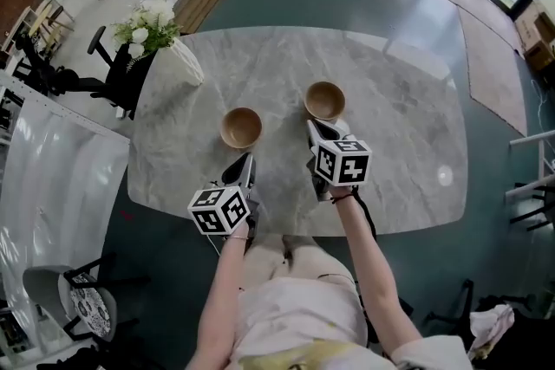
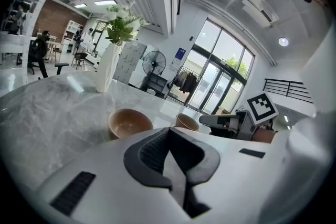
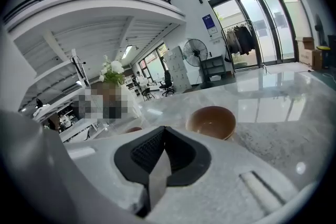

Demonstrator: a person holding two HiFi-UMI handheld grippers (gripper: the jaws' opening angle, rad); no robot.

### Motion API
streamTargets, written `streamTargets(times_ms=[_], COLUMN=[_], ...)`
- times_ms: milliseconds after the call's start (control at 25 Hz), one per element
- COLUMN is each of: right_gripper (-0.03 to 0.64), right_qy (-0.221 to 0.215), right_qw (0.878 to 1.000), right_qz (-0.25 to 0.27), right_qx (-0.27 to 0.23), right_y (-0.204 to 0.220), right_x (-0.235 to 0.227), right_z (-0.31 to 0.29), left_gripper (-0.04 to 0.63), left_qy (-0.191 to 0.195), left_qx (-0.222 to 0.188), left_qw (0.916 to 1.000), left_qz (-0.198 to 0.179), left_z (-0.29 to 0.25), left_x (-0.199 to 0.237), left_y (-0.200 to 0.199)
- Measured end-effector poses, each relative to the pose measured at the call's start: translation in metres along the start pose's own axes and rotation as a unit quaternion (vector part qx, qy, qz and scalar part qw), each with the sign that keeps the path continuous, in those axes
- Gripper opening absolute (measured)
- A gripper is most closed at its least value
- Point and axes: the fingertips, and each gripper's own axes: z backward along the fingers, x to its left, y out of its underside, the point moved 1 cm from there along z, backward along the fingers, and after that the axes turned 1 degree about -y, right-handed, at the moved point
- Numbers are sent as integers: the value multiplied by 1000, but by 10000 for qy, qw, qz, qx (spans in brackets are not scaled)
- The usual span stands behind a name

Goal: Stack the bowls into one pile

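Note:
Two wooden bowls stand apart on the marble table [image 1: 399, 143]: the left bowl [image 1: 241, 127] [image 2: 129, 122] and the right bowl [image 1: 324, 100] [image 2: 187, 122] [image 3: 212, 120]. Both are upright and empty. My left gripper [image 1: 246, 162] [image 2: 169, 131] hovers just on the near side of the left bowl, with its jaws shut and nothing between them. The right gripper [image 1: 314, 131] [image 3: 164, 131] sits close before the right bowl, also shut and empty. In the right gripper view only a sliver of the left bowl [image 3: 134, 129] shows past the jaw.
A white vase with white flowers [image 1: 178, 56] [image 2: 107, 68] leans at the table's far left edge. The near table edge [image 1: 286, 231] runs just under my forearms. Office chairs [image 1: 121, 78] stand beyond the left side.

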Motion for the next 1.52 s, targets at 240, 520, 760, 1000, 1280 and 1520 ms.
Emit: streamTargets(times_ms=[240, 520, 760, 1000, 1280, 1520], right_gripper=[6, 7, 33, 102, 146, 146], right_qy=[-344, -512, -758, -731, -618, -453], right_qw=[9992, 9978, 9944, 9931, 9919, 9875], right_qz=[-157, -297, -416, -453, -461, -735], right_qx=[88, 313, 604, 803, 1008, 1316], right_y=[4, 11, 20, 28, 41, 55], right_x=[27, 50, 66, 74, 78, 74], right_z=[-24, -57, -84, -107, -132, -145], left_gripper=[0, 0, 0, 0, 0, 0], left_qy=[-222, -291, -319, -346, -314, -272], left_qx=[-34, 34, 154, 293, 466, 616], left_qw=[9997, 9994, 9991, 9984, 9977, 9968], left_qz=[65, 158, 227, 323, 383, 425], left_z=[12, 12, 6, 1, -7, -12], left_x=[30, 58, 81, 102, 122, 133], left_y=[-7, -13, -16, -16, -11, -7])
